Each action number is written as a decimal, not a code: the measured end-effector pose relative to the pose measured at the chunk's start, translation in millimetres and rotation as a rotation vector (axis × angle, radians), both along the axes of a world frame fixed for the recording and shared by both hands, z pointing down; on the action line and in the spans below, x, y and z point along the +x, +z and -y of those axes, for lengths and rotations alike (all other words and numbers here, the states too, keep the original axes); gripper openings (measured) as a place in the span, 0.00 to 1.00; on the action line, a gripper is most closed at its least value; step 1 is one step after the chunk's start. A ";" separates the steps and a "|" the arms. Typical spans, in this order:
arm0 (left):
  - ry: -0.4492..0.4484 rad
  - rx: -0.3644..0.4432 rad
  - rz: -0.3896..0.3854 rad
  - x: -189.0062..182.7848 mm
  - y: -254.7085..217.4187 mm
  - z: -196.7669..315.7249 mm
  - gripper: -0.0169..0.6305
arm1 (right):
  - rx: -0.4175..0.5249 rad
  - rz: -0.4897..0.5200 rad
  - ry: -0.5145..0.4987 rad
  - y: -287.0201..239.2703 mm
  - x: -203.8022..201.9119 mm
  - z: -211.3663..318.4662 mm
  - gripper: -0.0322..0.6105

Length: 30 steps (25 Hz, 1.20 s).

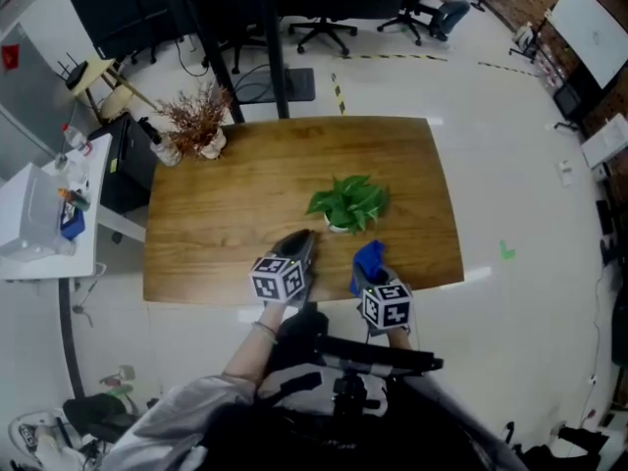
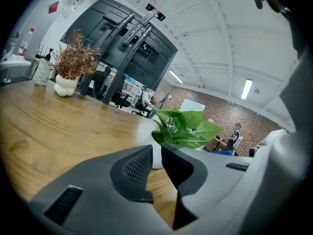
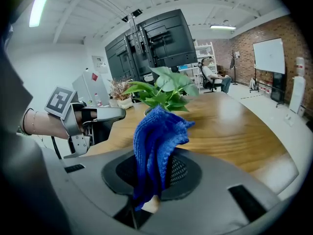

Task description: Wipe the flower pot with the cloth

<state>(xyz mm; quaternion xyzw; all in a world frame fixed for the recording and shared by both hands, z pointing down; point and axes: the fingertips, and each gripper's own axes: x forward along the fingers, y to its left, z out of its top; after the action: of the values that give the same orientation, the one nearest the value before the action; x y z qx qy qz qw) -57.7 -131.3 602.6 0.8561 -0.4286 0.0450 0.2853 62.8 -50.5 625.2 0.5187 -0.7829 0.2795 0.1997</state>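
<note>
1. A person is holding a tool in each hand over the near edge of a wooden tabletop (image 1: 245, 194).
2. The flower pot (image 1: 339, 226) is small and white and is standing on the tabletop just beyond both tools. A leafy green plant (image 1: 348, 201) is spreading over it and hiding most of it from above.
3. The right tool (image 1: 371, 273) is clenching a blue cloth (image 1: 368, 260). In the right gripper view, the cloth (image 3: 156, 141) is bunching upward from between the jaws of that tool (image 3: 156, 173), in front of the plant.
4. The left tool (image 1: 302, 238) is gripping nothing. In the left gripper view, its jaws are sitting almost together, leaving only a thin slit, and the pot (image 2: 157, 159) is showing through that slit, close ahead.
5. A vase of dried brown stems (image 1: 196, 121) is standing at the far left corner of the tabletop, well apart from the pot.
</note>
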 end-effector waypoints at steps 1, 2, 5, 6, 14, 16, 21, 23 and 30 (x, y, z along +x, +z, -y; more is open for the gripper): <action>0.008 -0.009 0.000 -0.4 3.2 5.8 0.09 | -0.010 -0.002 0.010 2.3 -0.3 3.5 0.18; 0.017 -0.018 -0.001 -0.7 6.1 11.4 0.09 | -0.019 -0.005 0.018 4.4 -1.1 6.9 0.18; 0.047 -0.037 0.004 0.8 12.9 27.3 0.09 | -0.044 -0.015 0.038 11.0 -1.6 17.3 0.18; 0.056 -0.039 0.004 2.0 13.8 32.8 0.09 | -0.049 -0.020 0.045 12.5 -0.6 22.5 0.18; 0.112 -0.039 -0.009 8.8 11.7 76.7 0.09 | -0.026 -0.062 0.120 4.9 17.3 70.4 0.18; 0.132 -0.031 -0.013 13.9 8.8 84.7 0.09 | -0.021 -0.089 0.113 3.6 21.6 78.1 0.18; 0.211 -0.033 -0.002 29.9 11.3 87.8 0.09 | -0.019 -0.159 0.012 11.8 15.0 84.2 0.18; 0.226 -0.035 0.001 36.5 13.7 86.7 0.09 | -0.019 -0.191 -0.045 14.6 9.8 85.2 0.18; 0.178 -0.044 -0.006 38.2 11.9 86.7 0.09 | -0.065 -0.245 -0.181 27.2 -5.2 79.9 0.18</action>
<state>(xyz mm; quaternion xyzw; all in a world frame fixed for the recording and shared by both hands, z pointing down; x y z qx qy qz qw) -19.6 -218.0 614.4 0.8843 -0.3490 0.0770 0.3005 57.6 -130.4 652.4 0.4692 -0.7868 0.2204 0.3349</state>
